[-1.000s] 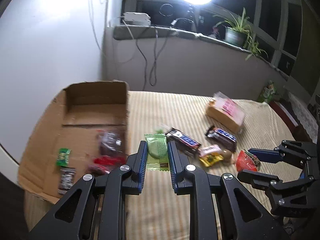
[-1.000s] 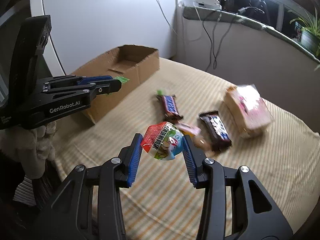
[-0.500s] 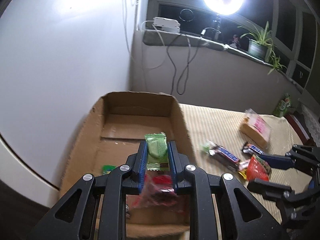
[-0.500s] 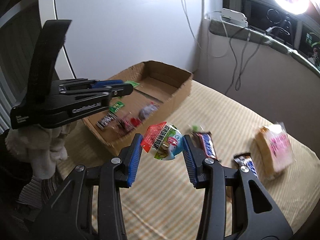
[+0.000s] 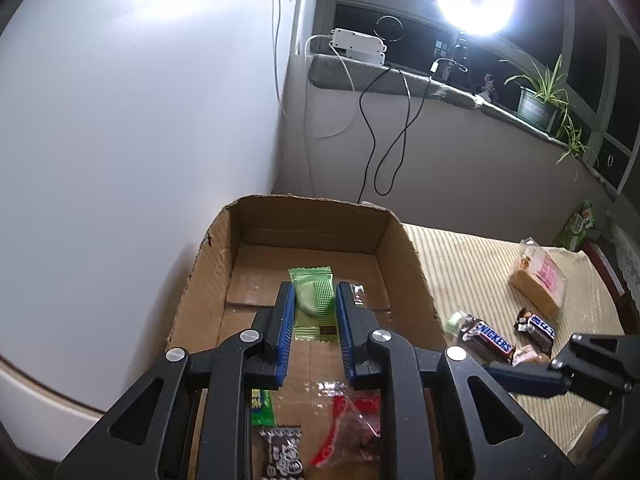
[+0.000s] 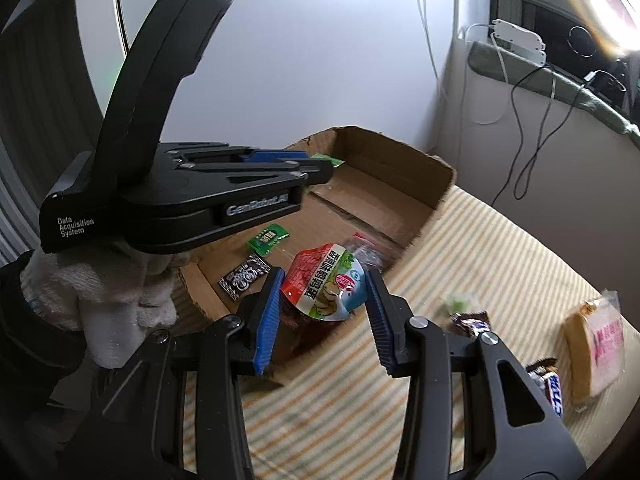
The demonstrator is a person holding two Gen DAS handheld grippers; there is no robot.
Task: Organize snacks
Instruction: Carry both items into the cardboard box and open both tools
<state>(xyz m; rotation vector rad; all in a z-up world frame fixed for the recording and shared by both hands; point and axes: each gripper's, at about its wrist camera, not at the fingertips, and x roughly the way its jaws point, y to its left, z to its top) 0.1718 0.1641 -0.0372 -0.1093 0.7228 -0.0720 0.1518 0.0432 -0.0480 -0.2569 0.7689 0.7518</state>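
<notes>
An open brown cardboard box [image 5: 304,248] is seen at the left of the striped yellow surface [image 5: 460,264], with three snacks counted on its floor: one small green packet [image 5: 262,406], one black packet with white print [image 5: 282,454] and one clear bag with red contents [image 5: 352,424]. Above the box, one green wrapped wafer snack [image 5: 314,300] is gripped between the nearly closed jaws of the left gripper [image 5: 313,322]. At the box's near edge, one red, white and blue snack pouch [image 6: 326,284] is clamped in the partly closed jaws of the right gripper [image 6: 322,320]. Farther right, two brown chocolate bars [image 5: 486,340] and one clear-wrapped cake slice [image 5: 538,284] are left lying on the surface.
</notes>
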